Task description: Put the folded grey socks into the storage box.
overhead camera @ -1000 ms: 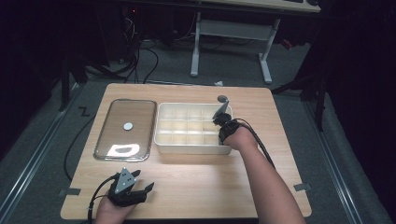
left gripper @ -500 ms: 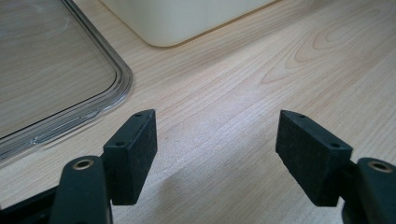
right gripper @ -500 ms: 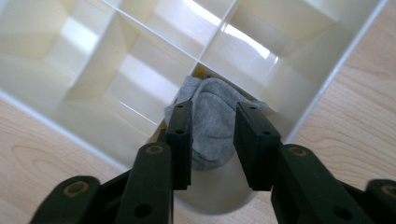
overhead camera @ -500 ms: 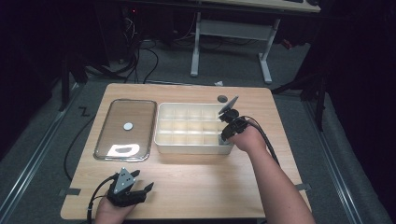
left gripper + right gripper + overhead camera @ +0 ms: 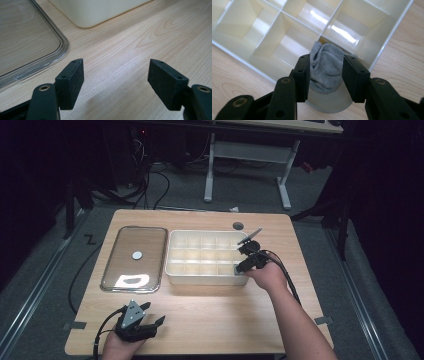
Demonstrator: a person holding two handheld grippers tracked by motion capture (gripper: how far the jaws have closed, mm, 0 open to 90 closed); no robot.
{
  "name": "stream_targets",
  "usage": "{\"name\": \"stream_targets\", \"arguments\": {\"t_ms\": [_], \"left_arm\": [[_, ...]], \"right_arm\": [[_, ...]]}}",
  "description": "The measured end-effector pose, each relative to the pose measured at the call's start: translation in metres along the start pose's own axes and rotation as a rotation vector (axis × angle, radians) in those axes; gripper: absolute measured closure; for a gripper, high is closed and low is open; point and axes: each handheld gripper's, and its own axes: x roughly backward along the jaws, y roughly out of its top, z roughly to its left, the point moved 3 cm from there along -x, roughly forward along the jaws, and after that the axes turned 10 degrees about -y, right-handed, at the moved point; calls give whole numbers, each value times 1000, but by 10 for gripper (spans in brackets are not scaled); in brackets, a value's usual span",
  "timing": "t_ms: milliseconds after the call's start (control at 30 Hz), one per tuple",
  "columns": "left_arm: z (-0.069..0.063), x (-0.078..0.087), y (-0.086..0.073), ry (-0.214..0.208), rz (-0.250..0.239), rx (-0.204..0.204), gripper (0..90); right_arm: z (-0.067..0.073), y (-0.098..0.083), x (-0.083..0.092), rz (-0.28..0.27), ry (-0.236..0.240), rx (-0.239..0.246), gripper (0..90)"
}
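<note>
Since a second ago our right gripper (image 5: 325,75) lifted, jaws just opening off the grey sock (image 5: 325,67) dropped in the organizer box (image 5: 172,257) corner; left gripper (image 5: 116,83) jaws gape empty; next we withdraw clear.

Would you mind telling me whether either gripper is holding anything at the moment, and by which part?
Nothing is held. The right gripper has just been opening; the grey sock sits between its jaws in a corner compartment of the cream tray. The left gripper is open.

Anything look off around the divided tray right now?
Mostly tidy. The grey sock sits bunched in a corner compartment of the divided tray, between the right hand-held gripper jaws, which have just been opening. The clear lid lies flat beside the tray.
</note>
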Motion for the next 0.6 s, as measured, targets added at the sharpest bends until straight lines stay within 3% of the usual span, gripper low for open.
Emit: {"name": "stream_targets", "arguments": {"t_ms": [333,533,600], "left_arm": [[-4,-2,1,-12,3,-4,298],[-5,-2,-1,-16,9,3,298],[-5,-1,0,-10,4,3,298]], "right_arm": [[4,-2,6,-82,23,-7,543],[13,-11,11,-121,-26,43,529],[15,-15,15,-157,-13,28,536]]}}
